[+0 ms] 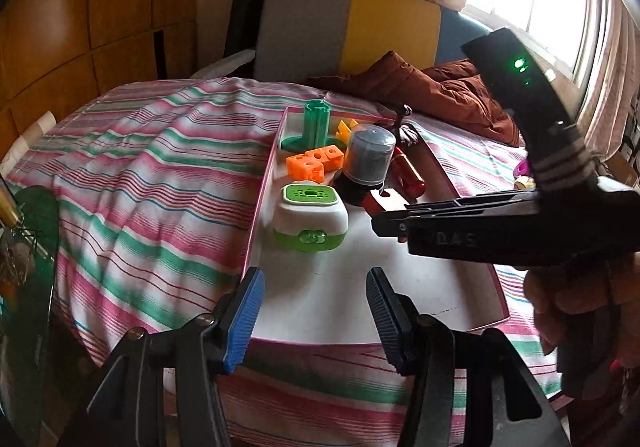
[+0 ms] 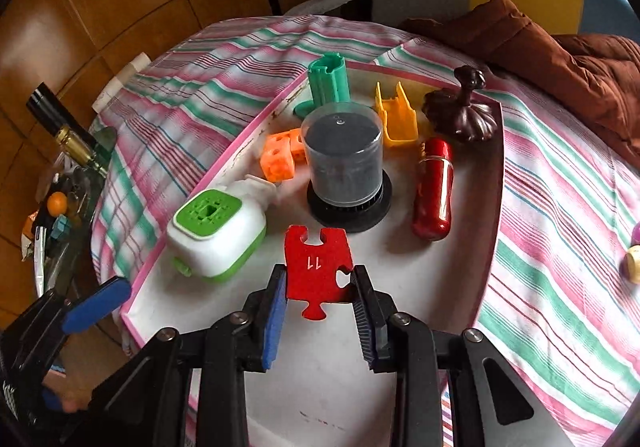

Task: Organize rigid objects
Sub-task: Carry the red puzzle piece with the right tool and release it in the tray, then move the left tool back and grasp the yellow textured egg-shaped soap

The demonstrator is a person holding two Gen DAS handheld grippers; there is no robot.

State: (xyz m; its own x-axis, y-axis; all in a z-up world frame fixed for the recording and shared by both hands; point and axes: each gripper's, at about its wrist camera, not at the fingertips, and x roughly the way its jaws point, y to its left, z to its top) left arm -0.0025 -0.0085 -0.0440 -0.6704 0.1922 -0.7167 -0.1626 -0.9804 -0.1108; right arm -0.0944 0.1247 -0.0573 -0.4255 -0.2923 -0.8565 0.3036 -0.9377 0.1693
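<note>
A white tray with a pink rim (image 1: 256,219) (image 2: 499,183) lies on a striped cloth. In it are a white and green box (image 1: 310,221) (image 2: 216,239), orange cubes (image 1: 316,161) (image 2: 280,159), a green spool (image 1: 316,123) (image 2: 328,85), a grey capped jar (image 1: 370,159) (image 2: 342,167), a red cylinder (image 1: 408,173) (image 2: 434,191), a yellow clip (image 2: 396,119) and a dark brown knob (image 2: 462,109). My right gripper (image 2: 320,287) is shut on a red puzzle piece (image 2: 318,267) (image 1: 382,201) marked 11, held over the tray. My left gripper (image 1: 316,287) is open and empty at the tray's near edge.
A brown jacket (image 1: 440,91) (image 2: 560,55) lies behind the tray against a grey and yellow chair (image 1: 348,31). Small round items (image 2: 634,263) lie on the cloth to the right. A cluttered glass side table (image 2: 60,199) stands at the left.
</note>
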